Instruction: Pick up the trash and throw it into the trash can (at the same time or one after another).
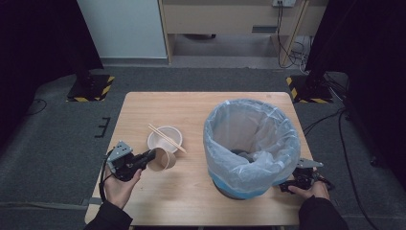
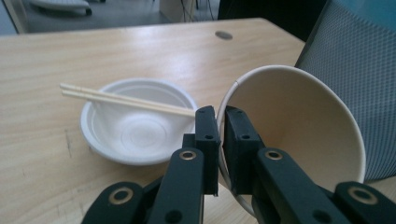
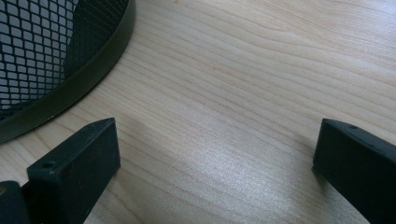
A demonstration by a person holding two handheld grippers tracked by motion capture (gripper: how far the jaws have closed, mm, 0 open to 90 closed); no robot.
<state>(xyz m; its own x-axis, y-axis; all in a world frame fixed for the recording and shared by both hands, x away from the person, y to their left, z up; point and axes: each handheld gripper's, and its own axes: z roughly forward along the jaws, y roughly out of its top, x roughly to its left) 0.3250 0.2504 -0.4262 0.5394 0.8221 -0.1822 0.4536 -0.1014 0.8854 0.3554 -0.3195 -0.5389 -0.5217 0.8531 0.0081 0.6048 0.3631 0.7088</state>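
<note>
Two tools: left tool (image 2: 219,140) pinches a smooth paper cup's (image 2: 299,126) rim; right tool (image 3: 215,168) gapes over woodgrain.

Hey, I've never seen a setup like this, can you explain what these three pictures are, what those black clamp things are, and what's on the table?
A person sits at a wooden table, holding a hand-operated two-jaw gripper in each hand. One picture looks down from above; the other two come from cameras riding on each gripper. The left gripper is pinching the rim of a tipped paper cup. Beside it sits a white plastic bowl with chopsticks across its rim. The right gripper rests open over bare wood, next to a mesh waste bin lined with a plastic bag.
</note>
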